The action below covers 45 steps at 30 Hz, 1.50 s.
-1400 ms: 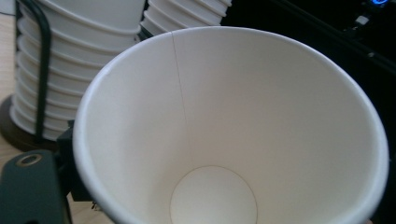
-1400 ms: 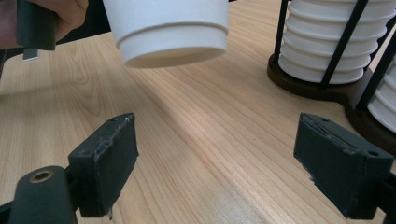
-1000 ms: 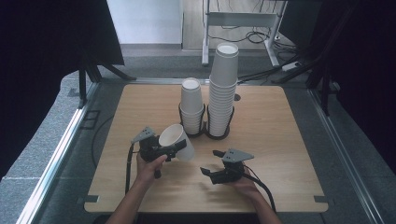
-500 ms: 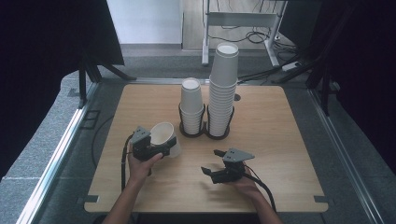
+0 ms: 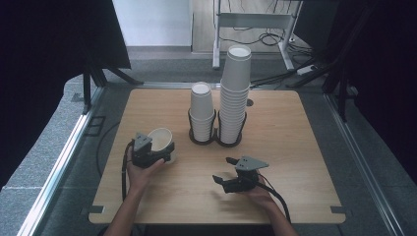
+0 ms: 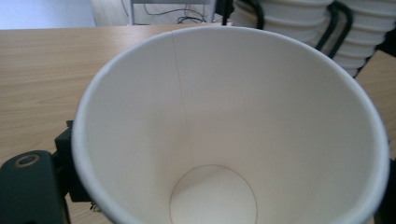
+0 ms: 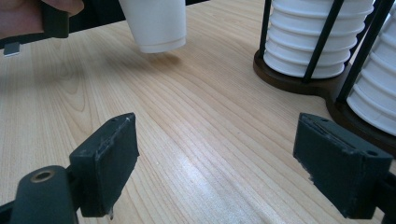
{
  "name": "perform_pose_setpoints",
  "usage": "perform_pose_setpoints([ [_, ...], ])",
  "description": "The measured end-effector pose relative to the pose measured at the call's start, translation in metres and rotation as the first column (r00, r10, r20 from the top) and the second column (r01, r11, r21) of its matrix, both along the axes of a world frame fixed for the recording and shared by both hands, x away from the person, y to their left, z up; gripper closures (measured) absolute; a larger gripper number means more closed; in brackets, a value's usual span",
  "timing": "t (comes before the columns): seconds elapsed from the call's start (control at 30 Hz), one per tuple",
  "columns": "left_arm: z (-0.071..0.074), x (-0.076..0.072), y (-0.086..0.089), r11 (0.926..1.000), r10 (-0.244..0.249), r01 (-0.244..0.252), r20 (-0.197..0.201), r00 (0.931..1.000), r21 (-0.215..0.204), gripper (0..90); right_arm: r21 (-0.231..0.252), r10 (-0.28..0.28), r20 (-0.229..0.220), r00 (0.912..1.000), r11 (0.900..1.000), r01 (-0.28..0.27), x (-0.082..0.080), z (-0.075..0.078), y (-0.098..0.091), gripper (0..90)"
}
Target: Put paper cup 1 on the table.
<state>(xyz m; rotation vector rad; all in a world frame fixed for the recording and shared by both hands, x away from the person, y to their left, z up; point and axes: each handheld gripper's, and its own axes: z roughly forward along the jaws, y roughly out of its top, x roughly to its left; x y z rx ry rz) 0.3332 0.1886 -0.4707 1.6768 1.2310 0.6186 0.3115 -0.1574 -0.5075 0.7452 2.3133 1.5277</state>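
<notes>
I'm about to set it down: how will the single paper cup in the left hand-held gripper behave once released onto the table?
The paper cup looks thin-walled and empty, so probably very light and easily crushed. It tapers to a narrow base, so it may tip if released tilted. On its side it would likely roll in a curve across the smooth wooden table.

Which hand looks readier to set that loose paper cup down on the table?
Left. The left gripper is clamped on the paper cup, mouth up, its base just above the table. The right gripper sits with jaws open and nothing between them, off to the cup's side near the cup holder.
</notes>
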Motion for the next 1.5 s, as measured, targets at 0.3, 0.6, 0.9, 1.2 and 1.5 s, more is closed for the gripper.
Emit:
perform_pose_setpoints([
  [0.3,-0.008,0.005,0.002,0.9981,0.047,-0.046,-0.024,0.9986,0.04,12.1,-0.004,-0.004,0.0,1.0,1.0,0.004,0.0,-0.001,0.001,14.4],
  [0.6,-0.014,0.007,0.0,0.997,0.055,-0.053,-0.029,0.9981,0.056,11.4,-0.015,-0.005,0.001,1.0,0.9999,0.005,0.0,-0.002,0.001,14.5],
  [0.9,-0.005,0.001,-0.001,0.9947,0.068,-0.069,0.019,0.9975,0.076,0.0,-0.008,-0.013,0.004,0.9999,0.9999,0.013,0.0,-0.001,0.001,14.5],
  [1.2,0.012,-0.021,-0.003,0.995,0.059,-0.064,0.067,0.996,0.077,0.0,-0.01,-0.016,0.006,0.9999,0.9998,0.016,0.0,-0.001,0.0,14.5],
  [1.5,0.022,-0.034,-0.001,0.9939,0.052,-0.063,0.122,0.9911,0.09,0.0,-0.011,-0.013,0.006,0.9999,0.9999,0.013,0.0,0.0,0.0,14.5],
])
